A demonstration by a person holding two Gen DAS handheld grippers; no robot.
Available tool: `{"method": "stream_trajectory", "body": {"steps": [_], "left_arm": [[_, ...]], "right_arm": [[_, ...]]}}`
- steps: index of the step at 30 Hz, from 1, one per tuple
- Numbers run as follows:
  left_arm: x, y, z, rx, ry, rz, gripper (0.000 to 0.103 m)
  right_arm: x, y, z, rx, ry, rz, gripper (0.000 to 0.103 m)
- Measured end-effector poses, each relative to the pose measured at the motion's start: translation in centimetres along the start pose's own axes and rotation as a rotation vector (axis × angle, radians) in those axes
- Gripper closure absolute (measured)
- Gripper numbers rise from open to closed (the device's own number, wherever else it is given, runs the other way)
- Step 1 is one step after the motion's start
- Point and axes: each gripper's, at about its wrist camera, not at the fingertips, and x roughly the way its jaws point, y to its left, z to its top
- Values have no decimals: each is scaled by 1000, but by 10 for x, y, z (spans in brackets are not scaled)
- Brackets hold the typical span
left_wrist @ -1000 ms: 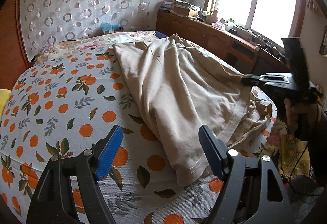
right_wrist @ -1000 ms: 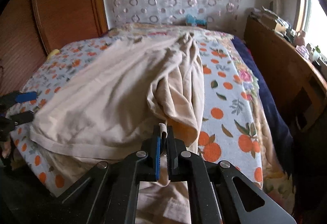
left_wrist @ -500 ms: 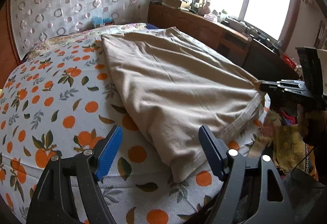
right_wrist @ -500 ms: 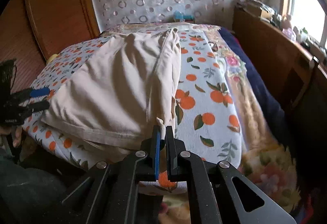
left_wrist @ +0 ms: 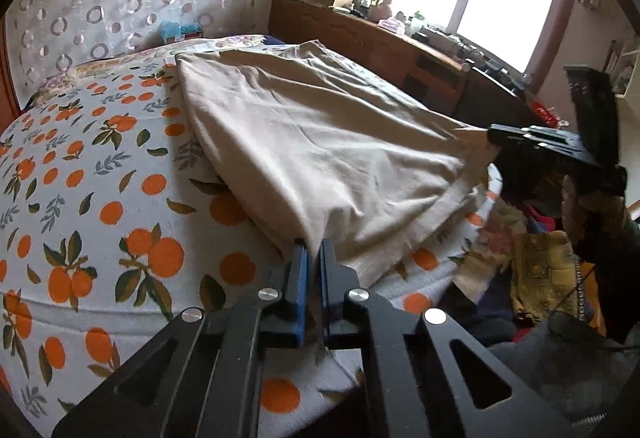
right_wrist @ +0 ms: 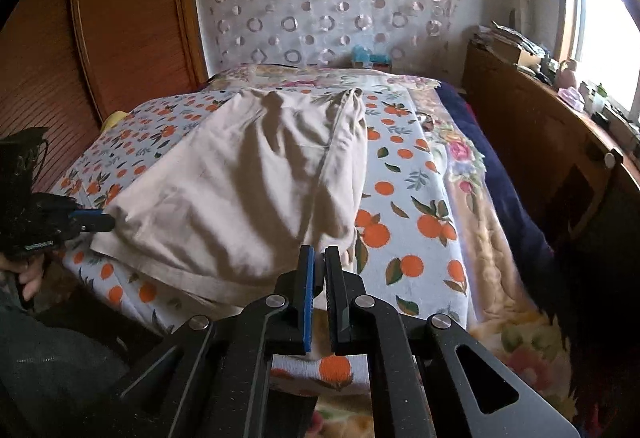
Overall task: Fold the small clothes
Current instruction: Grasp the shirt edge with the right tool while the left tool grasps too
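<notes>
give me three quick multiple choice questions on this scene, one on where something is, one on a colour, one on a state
1. Where does the beige garment lie?
A. on the bed
B. on the floor
C. on the windowsill

2. What colour are the fruits printed on the bedsheet?
A. purple
B. orange
C. green

3. How is the left gripper?
A. wide open above the sheet
B. shut on a garment corner
C. holding a book

Key: A, it is spread over the bed; B, orange fruits with green leaves; B, its fingers pinch the near corner.
</notes>
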Motion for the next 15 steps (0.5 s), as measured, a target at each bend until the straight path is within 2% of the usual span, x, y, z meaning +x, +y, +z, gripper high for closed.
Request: {"method": "stream_trajectory", "body": {"steps": [3,5,12,15], "left_arm": [[-6,1,-4,-6,-1,10,97],[-7,1,-4,-8,1,14,97],[-1,4,0,-10,5,41,97],[1,7,-1,-18,10,39,97]], "right_arm": [[-2,-5,-3,44,43,68,98],[-5,-2,-3,31,36,30,98],[-7,0,6,24,10,0,97],[3,3,8,14,20,-27,89]]}}
